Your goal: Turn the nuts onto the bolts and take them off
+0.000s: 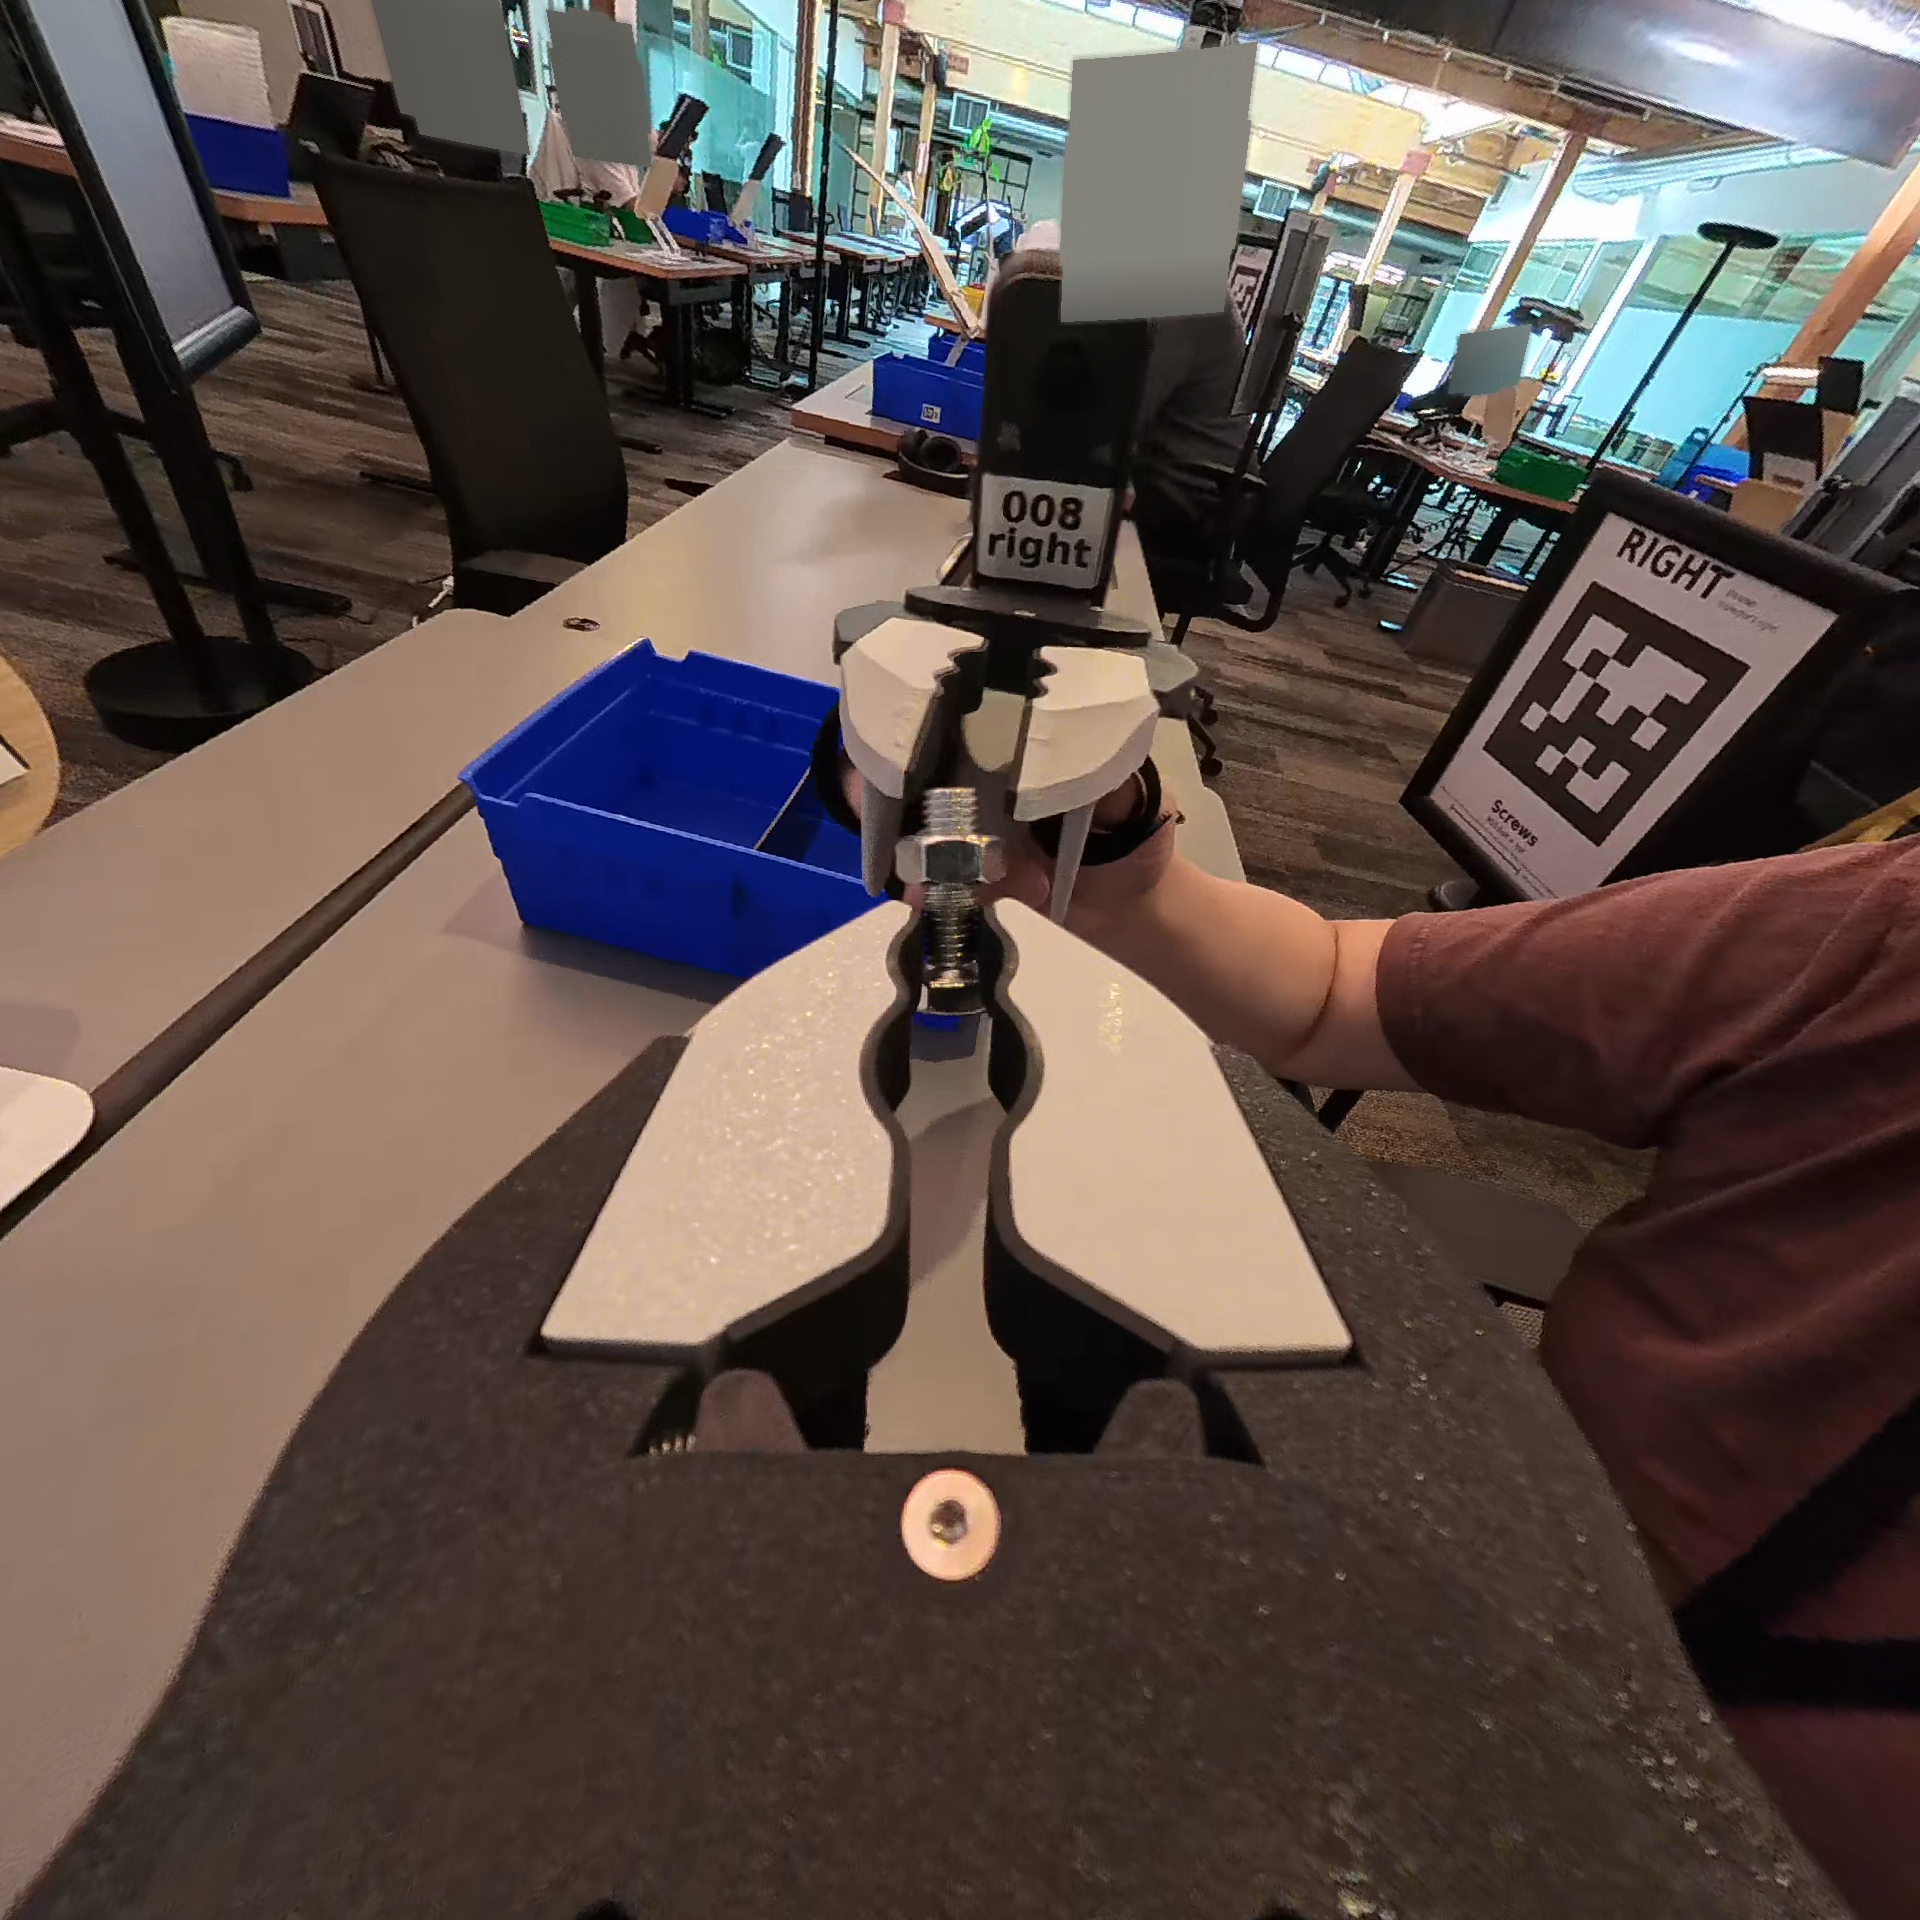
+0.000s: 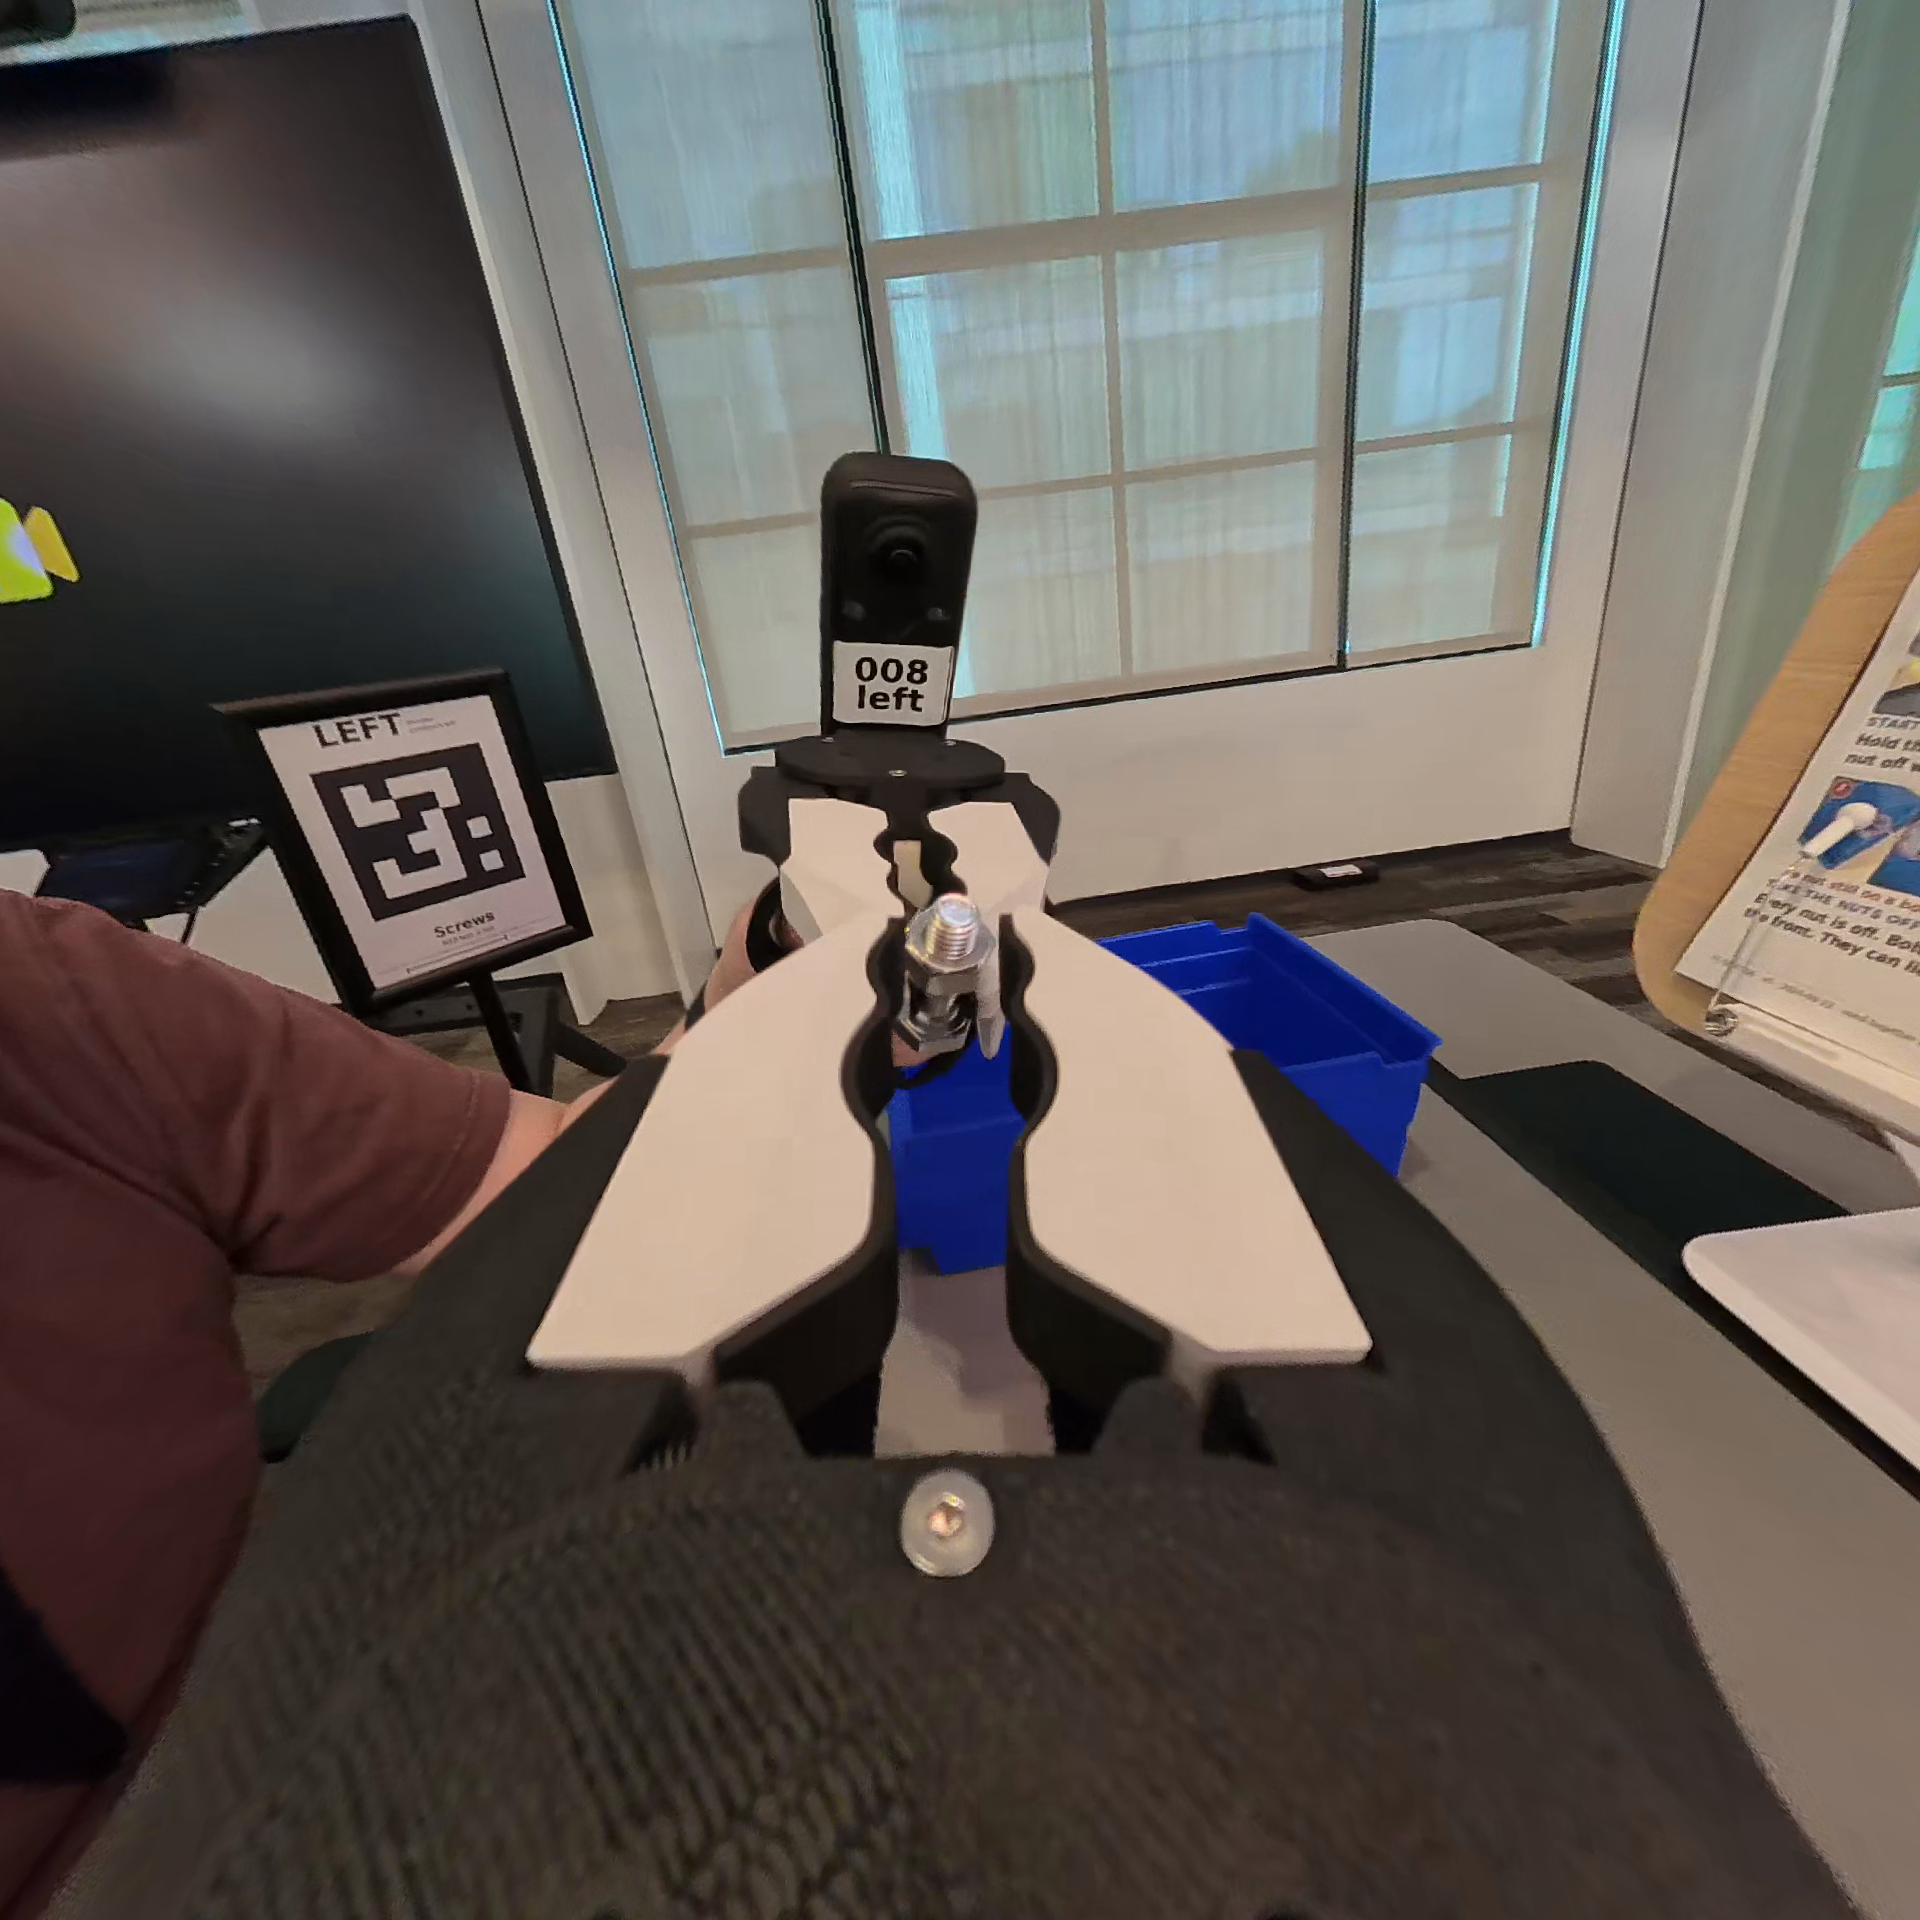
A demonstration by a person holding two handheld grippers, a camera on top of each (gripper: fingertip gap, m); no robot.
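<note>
Item, left tongs [image 1: 948, 940]: mine, pressed onto the head end of the bolt [image 1: 948, 914], which stands upright between both tools. Item, nut [image 1: 948, 858]: threaded partway along the bolt, just above my left tips. Item, right tongs [image 2: 940, 987]: facing the left pair, pinching that nut. Item, blue bin [image 1: 644, 810]: on the grey counter [image 1: 260, 831], beyond and below the left tongs. Item, framed marker sign [image 1: 1621, 707]: right of the right tongs.
</note>
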